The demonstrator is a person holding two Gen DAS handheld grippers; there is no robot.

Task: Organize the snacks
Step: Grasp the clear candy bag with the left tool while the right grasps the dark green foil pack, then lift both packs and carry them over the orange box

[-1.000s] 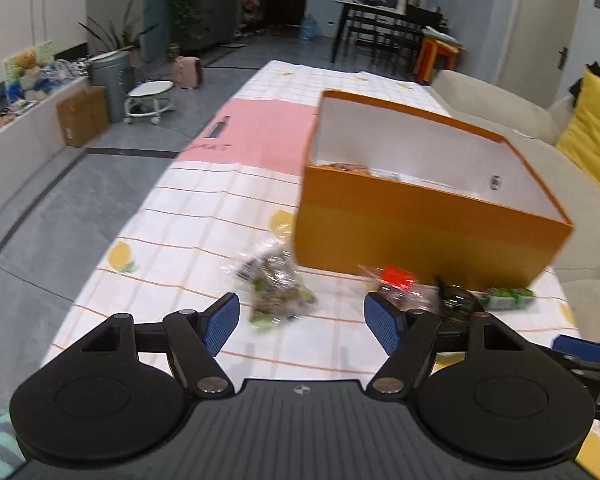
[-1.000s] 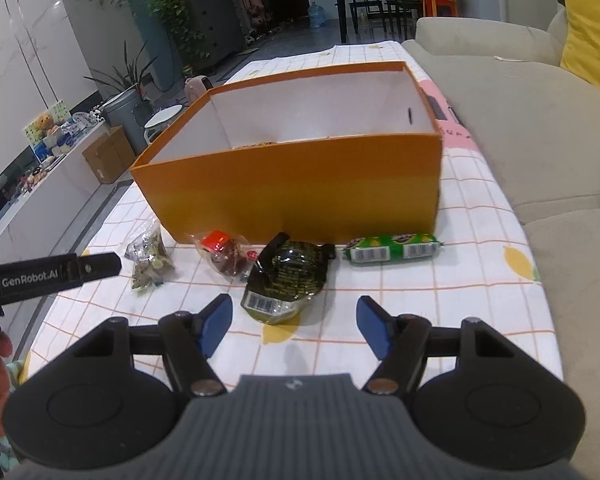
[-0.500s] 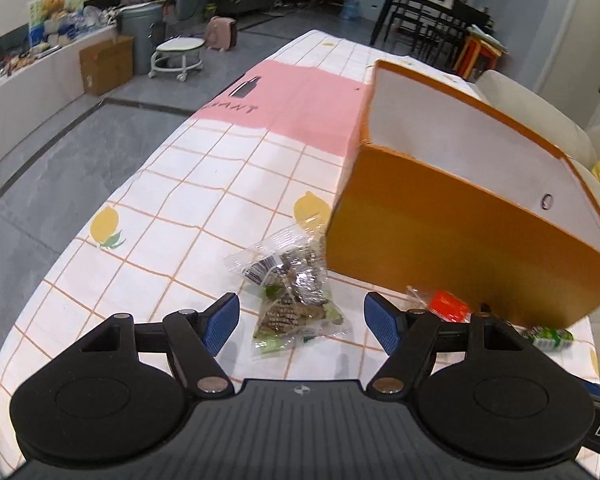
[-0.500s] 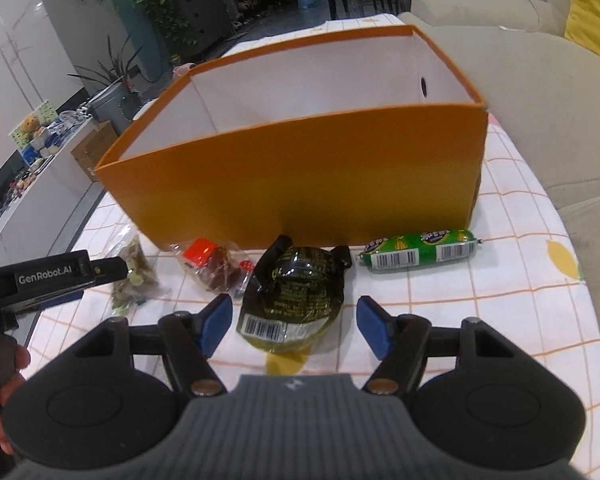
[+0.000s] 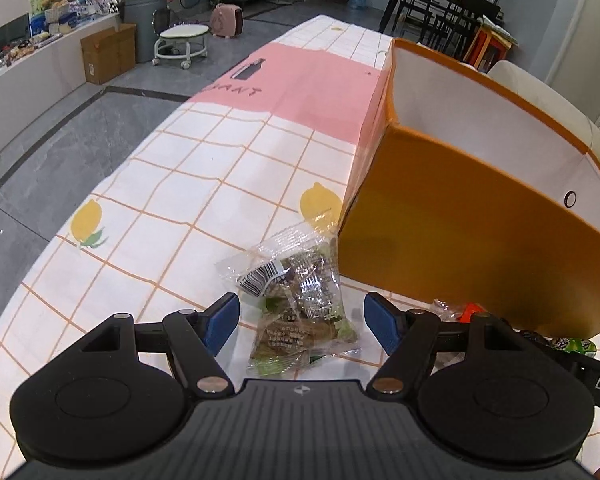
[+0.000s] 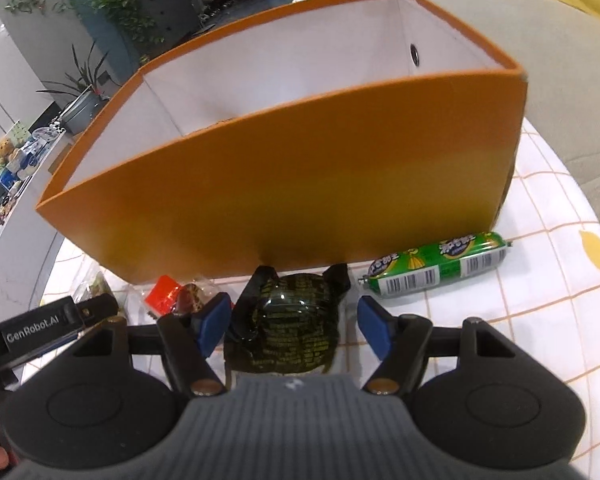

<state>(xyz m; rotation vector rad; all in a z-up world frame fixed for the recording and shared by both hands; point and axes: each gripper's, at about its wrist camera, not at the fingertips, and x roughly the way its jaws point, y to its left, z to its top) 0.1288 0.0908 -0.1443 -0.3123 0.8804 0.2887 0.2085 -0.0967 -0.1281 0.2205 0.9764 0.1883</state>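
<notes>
your left tool (image 5: 301, 322) and right tool (image 6: 294, 322) gape empty over a clear bag (image 5: 296, 300) and dark pouch (image 6: 294, 328) on the worktop beside the box (image 6: 300, 184); slick film may slip when squeezed.

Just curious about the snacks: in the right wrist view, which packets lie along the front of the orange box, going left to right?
Red-topped clear packet → dark green-printed pouch, between the right gripper's open fingers → green sausage stick.

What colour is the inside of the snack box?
White inside the orange box; right wrist view shows it best.
</notes>
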